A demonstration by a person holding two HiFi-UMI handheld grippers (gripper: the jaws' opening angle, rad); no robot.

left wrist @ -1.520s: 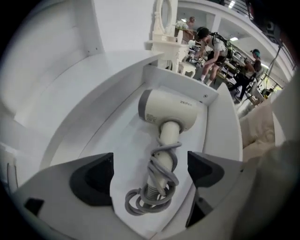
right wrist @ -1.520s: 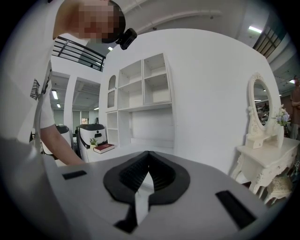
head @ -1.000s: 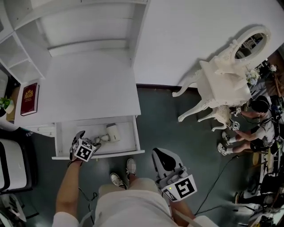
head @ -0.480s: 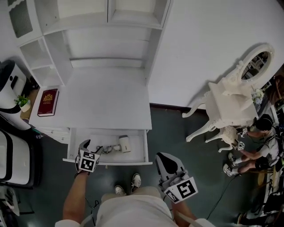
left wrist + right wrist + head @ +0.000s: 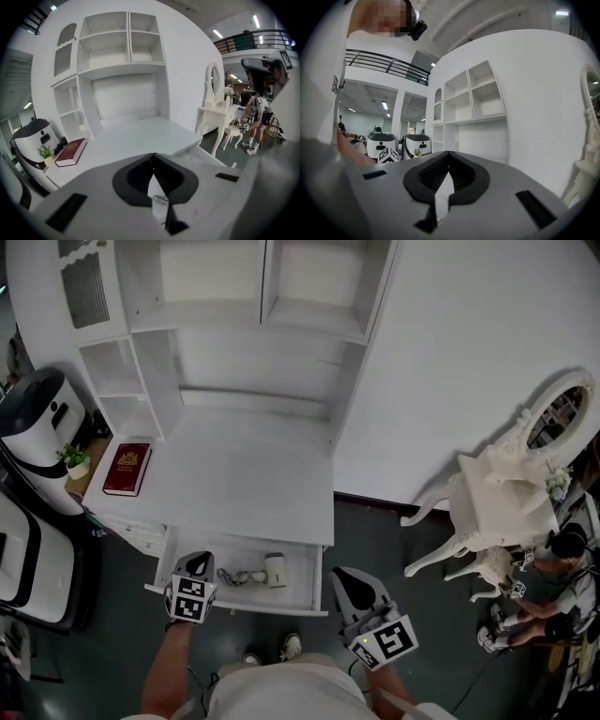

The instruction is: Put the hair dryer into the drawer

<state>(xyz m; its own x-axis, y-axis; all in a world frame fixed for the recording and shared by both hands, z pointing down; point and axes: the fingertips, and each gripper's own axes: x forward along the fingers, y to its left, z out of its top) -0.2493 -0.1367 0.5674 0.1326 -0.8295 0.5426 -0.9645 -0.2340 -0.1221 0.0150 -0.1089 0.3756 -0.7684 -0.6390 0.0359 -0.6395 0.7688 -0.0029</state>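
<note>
The white hair dryer point(image 5: 273, 570) lies inside the open drawer point(image 5: 239, 607) of the white desk, its coiled cord point(image 5: 234, 576) beside it on the left. My left gripper point(image 5: 199, 564) hovers over the drawer's left end, apart from the dryer, shut with nothing between its jaws. In the left gripper view the left gripper point(image 5: 153, 156) points over the desk top point(image 5: 140, 133). My right gripper point(image 5: 349, 583) hangs right of the drawer over the dark floor, also shut and empty. In the right gripper view the right gripper point(image 5: 448, 154) faces the shelves.
A red book point(image 5: 127, 468) and a small potted plant point(image 5: 73, 460) sit at the desk's left end. A white and black machine point(image 5: 37, 413) stands to the left. A white dressing table with an oval mirror point(image 5: 511, 493) and a crouching person point(image 5: 562, 549) are at the right.
My left gripper has come up out of the drawer and shut, leaving the hair dryer lying inside. The right gripper has risen slightly.
</note>
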